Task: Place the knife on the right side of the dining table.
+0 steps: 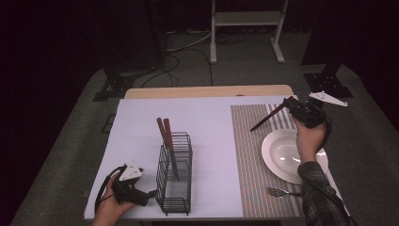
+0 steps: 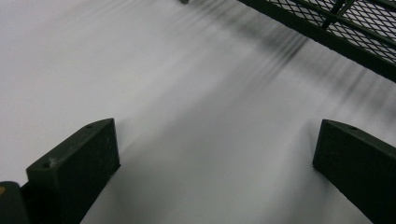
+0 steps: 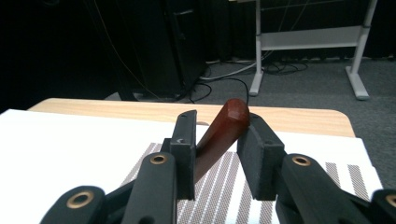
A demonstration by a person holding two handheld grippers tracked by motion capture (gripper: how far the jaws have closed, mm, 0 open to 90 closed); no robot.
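Right gripper (image 3: 215, 154) clamps a knife (image 1: 267, 117) over the placemat (image 1: 249, 155); fork (image 1: 281, 191) placed, two utensils (image 1: 165, 133) left in rack (image 1: 175, 181); left gripper (image 2: 215, 177) open, idle.

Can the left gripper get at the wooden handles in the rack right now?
Probably yes: left gripper is open beside the rack, and the wooden handles stick up above its rim with nothing over them.

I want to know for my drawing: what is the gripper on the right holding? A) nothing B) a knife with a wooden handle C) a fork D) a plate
B: the right gripper is shut on the knife, held above the striped mat.
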